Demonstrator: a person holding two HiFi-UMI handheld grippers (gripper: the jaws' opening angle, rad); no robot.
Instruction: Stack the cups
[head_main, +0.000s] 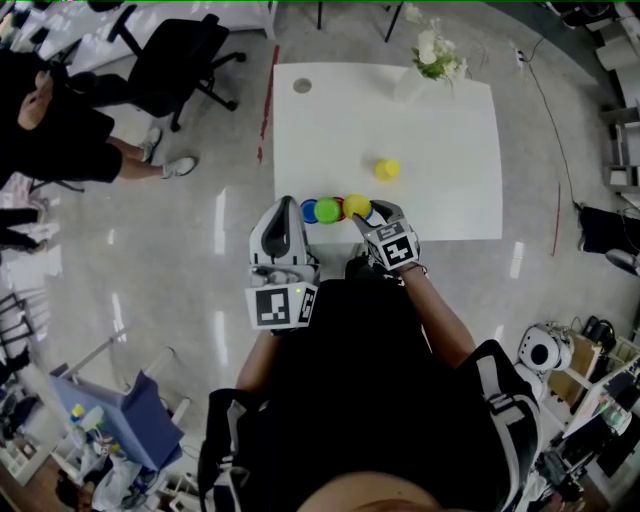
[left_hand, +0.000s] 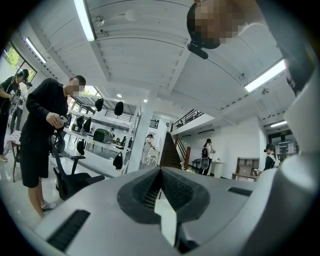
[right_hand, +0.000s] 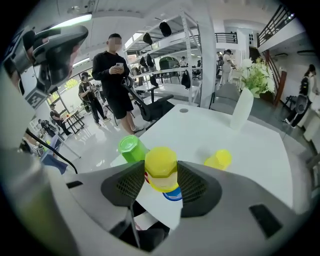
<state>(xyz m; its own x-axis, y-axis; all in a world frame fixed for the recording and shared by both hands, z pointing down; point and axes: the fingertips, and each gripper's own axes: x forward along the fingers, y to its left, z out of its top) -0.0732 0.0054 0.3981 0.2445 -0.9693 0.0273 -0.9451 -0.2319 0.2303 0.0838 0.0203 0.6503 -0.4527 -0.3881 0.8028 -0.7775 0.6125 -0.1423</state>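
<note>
At the near edge of the white table (head_main: 440, 120), one yellow cup (right_hand: 161, 162) is being clamped by the downward-tilted right gripper (right_hand: 161, 175), beside one green cup (head_main: 327, 210) and two blue cups (head_main: 309, 210). A second yellow cup (head_main: 387, 169) is being left farther out. The left gripper (left_hand: 161, 172) is being held level, jaws together, empty.

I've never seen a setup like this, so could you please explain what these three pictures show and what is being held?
No robot here: a person holds a two-fingered gripper in each hand. One picture looks down from a camera on the person's head; the other two come from cameras on the grippers. On the white table stand a green cup, a blue cup, a lone yellow cup and a vase of flowers. The fingers of the right gripper hold a second yellow cup, upside down. The left gripper is shut and empty.
</note>
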